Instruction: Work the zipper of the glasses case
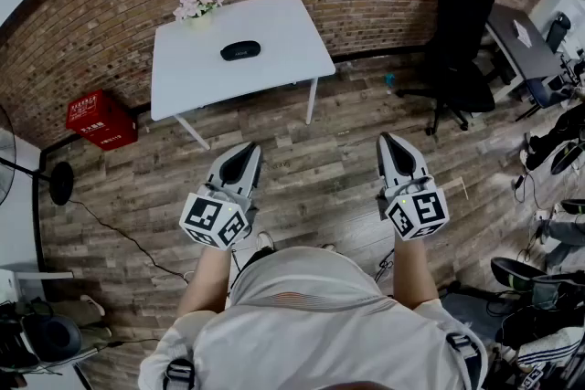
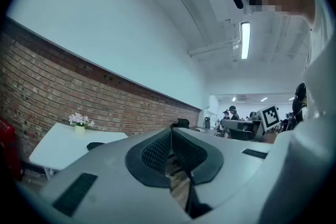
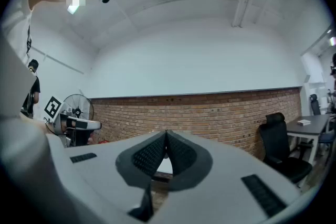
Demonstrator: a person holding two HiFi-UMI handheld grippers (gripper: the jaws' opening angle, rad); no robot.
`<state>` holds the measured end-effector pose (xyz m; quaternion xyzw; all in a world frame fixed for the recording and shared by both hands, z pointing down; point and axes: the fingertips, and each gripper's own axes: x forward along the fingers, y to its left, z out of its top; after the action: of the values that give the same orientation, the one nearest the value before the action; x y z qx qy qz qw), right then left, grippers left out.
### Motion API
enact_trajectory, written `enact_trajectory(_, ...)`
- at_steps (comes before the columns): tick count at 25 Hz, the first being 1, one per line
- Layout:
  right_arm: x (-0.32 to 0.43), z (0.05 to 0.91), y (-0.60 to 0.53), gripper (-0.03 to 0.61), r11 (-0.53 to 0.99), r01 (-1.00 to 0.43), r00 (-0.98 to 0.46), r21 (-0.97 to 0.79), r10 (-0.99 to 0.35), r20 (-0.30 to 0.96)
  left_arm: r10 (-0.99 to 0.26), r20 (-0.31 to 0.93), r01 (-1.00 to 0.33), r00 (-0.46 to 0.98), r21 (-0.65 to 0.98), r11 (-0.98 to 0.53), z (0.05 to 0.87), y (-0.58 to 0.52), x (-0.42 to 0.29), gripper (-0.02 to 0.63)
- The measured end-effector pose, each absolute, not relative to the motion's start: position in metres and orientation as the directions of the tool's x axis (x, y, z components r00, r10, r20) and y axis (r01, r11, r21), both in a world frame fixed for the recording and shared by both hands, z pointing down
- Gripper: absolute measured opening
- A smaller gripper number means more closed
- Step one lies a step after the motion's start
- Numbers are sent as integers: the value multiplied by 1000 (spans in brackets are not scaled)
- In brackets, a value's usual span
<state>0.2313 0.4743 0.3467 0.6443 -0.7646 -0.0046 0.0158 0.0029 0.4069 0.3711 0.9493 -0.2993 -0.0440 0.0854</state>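
A dark oval glasses case lies on the white table far ahead, near its middle. The case also shows small on that table in the left gripper view. My left gripper is held level over the wooden floor, well short of the table, jaws shut and empty. My right gripper is beside it to the right, also level, shut and empty. In the gripper views the ribbed pads of the left gripper and the right gripper meet at their tips.
A small vase of pink flowers stands at the table's far left corner. A red box sits on the floor left of the table. A black office chair and a desk stand right. A fan is at the left.
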Motion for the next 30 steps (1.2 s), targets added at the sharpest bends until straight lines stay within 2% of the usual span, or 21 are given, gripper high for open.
enact_trajectory(18,223,363,458,51,171,-985,-170,23,-983,65,-590,-9,-575,808,208,-791,377,396,-12,20)
enact_trajectory(30,141,377,392,52,207,-978,-207,-4,-976,67,-577,-13,-559,816,233,-796,396,341,-88,18)
